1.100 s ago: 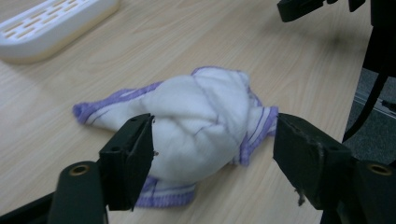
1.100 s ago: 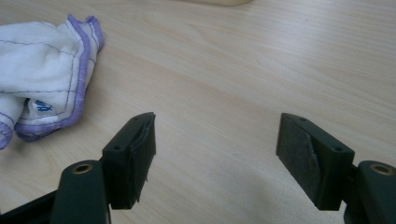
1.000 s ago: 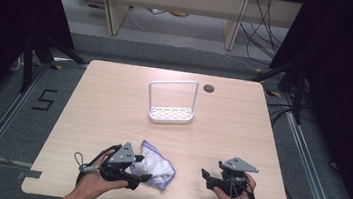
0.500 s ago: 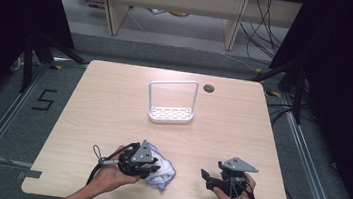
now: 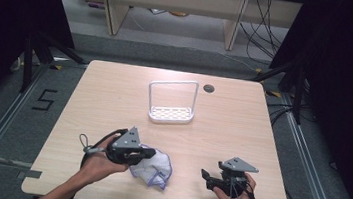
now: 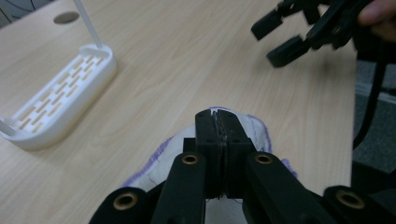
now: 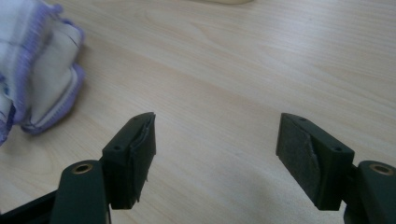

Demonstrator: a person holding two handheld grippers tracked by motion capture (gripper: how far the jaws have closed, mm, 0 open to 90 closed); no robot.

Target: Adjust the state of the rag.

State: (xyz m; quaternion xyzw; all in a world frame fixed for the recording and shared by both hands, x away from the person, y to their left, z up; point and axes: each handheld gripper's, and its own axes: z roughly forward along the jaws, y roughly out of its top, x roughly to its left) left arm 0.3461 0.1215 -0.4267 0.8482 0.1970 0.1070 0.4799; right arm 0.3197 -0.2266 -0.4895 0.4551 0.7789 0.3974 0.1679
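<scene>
White cloth (image 5: 156,165), one, pinched in left tool (image 6: 218,122); right tool (image 7: 215,140) wide, holding nothing; one rack (image 5: 171,113) on the table (image 5: 230,136).

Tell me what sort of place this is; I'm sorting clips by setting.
Probably a lab recording station, not a home: a bare wooden table ringed by black curtains, loose cables on the grey floor, and a taped "5" beside floor rails.

The high camera looks forward and down over my tabletop (image 5: 114,97); both tool cameras skim low and close, sharing the cloth (image 5: 154,166) with it.
</scene>
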